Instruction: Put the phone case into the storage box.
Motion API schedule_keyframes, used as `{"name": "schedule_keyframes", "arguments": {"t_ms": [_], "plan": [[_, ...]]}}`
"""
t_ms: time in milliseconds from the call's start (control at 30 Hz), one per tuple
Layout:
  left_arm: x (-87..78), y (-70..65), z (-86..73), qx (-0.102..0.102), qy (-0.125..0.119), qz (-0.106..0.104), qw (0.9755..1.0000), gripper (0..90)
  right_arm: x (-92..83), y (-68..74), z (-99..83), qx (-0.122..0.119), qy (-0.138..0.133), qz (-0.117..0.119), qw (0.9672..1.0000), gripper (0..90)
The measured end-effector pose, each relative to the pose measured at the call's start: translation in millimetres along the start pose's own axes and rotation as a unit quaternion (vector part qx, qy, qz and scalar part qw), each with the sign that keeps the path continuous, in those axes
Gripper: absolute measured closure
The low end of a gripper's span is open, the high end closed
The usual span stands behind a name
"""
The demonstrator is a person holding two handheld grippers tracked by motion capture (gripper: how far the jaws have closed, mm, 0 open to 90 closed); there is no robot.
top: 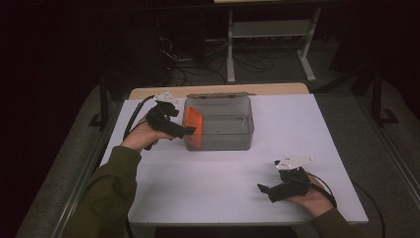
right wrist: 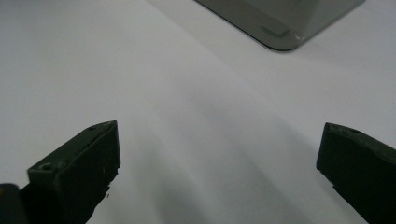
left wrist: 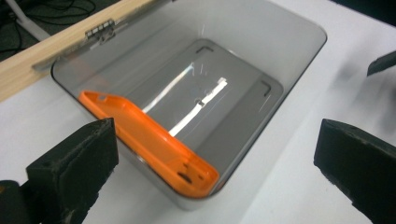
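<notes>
Room: dark, cables on floor [top: 198, 69].
Surface [top: 223, 183]: white.
Bin [top: 220, 130]: holds orange case [left wrist: 149, 140].
Left gripper [top: 185, 131]: fingers apart.
Right gripper [top: 265, 190]: fingers apart.

The bin [left wrist: 299, 74] was seen to be made of translucent grey plastic, smooth and glossy, with bright streaks of light reflected from its floor. The phone case [left wrist: 154, 140] leaning inside it was of orange plastic with a satin, slightly shiny finish. The table top [top: 223, 188] was covered by a white, matt, smooth surface, and a strip of pale wood [left wrist: 28, 70] with a small metal hinge [left wrist: 99, 31] was seen at its far edge. The jaws of both grippers were of black, matt, faintly rough plastic.
</notes>
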State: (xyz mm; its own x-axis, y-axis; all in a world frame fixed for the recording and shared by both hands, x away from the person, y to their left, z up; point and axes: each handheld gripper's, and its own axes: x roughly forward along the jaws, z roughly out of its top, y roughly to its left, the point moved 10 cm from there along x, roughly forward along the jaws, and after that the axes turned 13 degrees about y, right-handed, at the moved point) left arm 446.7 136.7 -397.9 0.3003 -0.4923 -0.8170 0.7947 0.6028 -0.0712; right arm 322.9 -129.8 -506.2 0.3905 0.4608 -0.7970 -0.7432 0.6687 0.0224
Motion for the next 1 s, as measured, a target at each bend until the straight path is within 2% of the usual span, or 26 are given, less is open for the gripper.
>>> {"name": "schedule_keyframes", "arguments": {"t_ms": [300,633,1000], "plan": [[1.8,-8.1,-25.9,0.006,-0.004,0.004,1.0000,0.0,0.1,-0.2,-0.1,0.001,0.001,-0.001,1.0000,0.0],[2.6,-18.0,-54.8,0.012,-0.020,0.014,0.9996,0.0,0.5,-0.4,-0.3,0.001,0.002,-0.001,1.0000,0.0],[4.3,-32.1,-82.7,0.020,-0.041,0.016,0.9988,0.0,1.1,0.4,1.1,0.002,-0.001,0.002,1.0000,0.0]]}}
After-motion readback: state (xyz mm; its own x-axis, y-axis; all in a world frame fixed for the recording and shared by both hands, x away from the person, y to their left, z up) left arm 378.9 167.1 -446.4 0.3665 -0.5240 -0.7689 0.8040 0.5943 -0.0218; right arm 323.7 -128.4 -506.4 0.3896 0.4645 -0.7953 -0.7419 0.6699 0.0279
